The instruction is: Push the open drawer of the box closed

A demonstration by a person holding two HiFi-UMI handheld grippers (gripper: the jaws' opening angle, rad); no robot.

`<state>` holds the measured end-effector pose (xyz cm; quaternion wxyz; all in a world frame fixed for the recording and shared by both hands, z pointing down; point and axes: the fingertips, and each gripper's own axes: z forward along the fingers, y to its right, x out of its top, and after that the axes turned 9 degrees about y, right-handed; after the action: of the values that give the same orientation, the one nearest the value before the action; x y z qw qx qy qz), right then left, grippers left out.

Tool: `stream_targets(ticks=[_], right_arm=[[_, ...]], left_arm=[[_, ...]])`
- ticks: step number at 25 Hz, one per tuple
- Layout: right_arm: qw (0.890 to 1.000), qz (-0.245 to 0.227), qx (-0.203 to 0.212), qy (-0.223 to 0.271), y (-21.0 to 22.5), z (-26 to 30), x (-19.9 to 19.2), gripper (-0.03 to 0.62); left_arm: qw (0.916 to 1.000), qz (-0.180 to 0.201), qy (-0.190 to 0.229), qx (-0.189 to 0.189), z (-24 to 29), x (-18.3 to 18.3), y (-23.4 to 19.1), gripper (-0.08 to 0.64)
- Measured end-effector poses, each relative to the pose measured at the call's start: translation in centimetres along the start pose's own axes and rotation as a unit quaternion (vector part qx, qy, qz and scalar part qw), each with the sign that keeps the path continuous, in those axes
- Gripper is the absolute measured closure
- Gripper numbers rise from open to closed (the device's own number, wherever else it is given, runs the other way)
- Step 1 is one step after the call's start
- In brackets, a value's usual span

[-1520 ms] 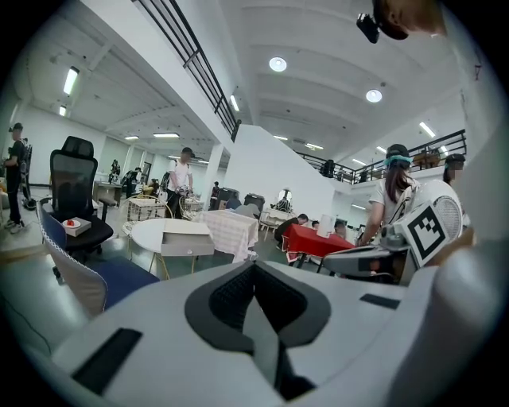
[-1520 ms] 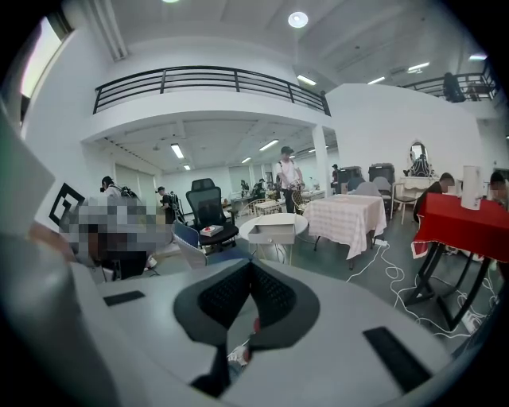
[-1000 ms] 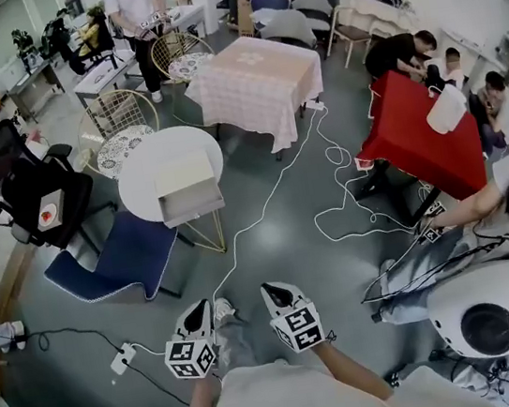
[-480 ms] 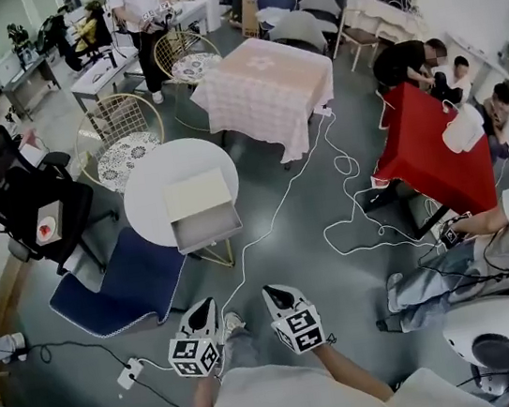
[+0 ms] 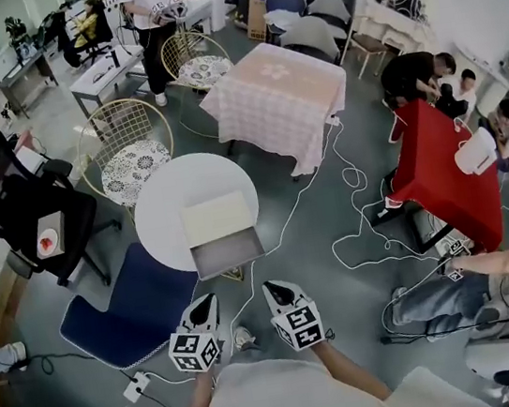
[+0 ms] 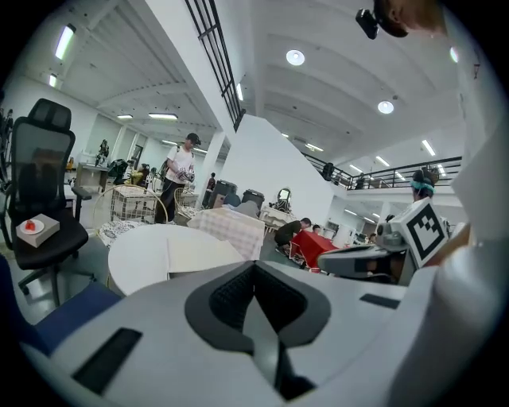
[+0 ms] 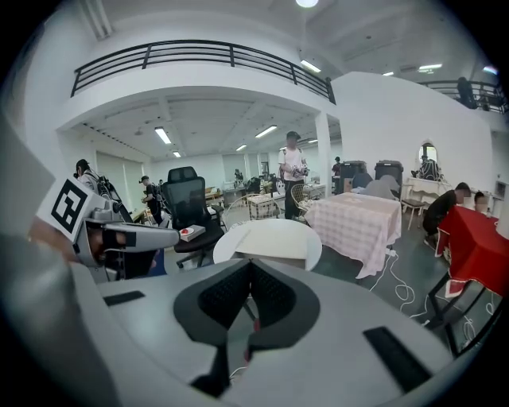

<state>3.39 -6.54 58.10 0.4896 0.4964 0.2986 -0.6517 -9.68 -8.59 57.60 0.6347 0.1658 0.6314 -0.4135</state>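
Observation:
A beige box (image 5: 216,219) sits on a round white table (image 5: 166,211), and its drawer (image 5: 230,252) stands pulled out toward me over the table's near edge. My left gripper (image 5: 204,303) and right gripper (image 5: 276,288) are side by side just short of the drawer, both shut and holding nothing. In the left gripper view the box (image 6: 199,253) shows ahead beyond the shut left gripper (image 6: 254,269). The right gripper view has the box (image 7: 273,242) ahead of the shut right gripper (image 7: 250,267). Neither gripper touches the drawer.
A blue low chair (image 5: 128,307) lies left of the table, with a black office chair (image 5: 12,201) and a gold wire chair (image 5: 127,146) beyond. White cables (image 5: 357,225) trail over the floor at the right. A pink-clothed table (image 5: 276,95), a red table (image 5: 444,169) and several people stand farther off.
I have walked toward the round table, so the table and box have come nearer to both grippers. The grippers keep the same pose and stay shut.

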Motion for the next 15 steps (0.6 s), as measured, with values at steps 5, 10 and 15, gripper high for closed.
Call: stream_targets(ticks=[5,10,15], right_arm=[[1.000,-0.003,-0.005,0.000,-0.3,3.9,1.2,0.577],[1.000,-0.006,-0.009,0.000,-0.2,6.4,2.3,0.577],[1.000,-0.004,-0.008,-0.005,0.0,7.4,2.2,0.577]], left_arm=[[1.0000,-0.004,0.001,-0.004,1.7,1.0,-3.3,0.548],[0.9999,-0.008,-0.002,-0.009,3.0,1.5,-5.1,0.548],[0.9999,-0.014,-0.001,-0.005,3.3,1.5,-5.9,0.548]])
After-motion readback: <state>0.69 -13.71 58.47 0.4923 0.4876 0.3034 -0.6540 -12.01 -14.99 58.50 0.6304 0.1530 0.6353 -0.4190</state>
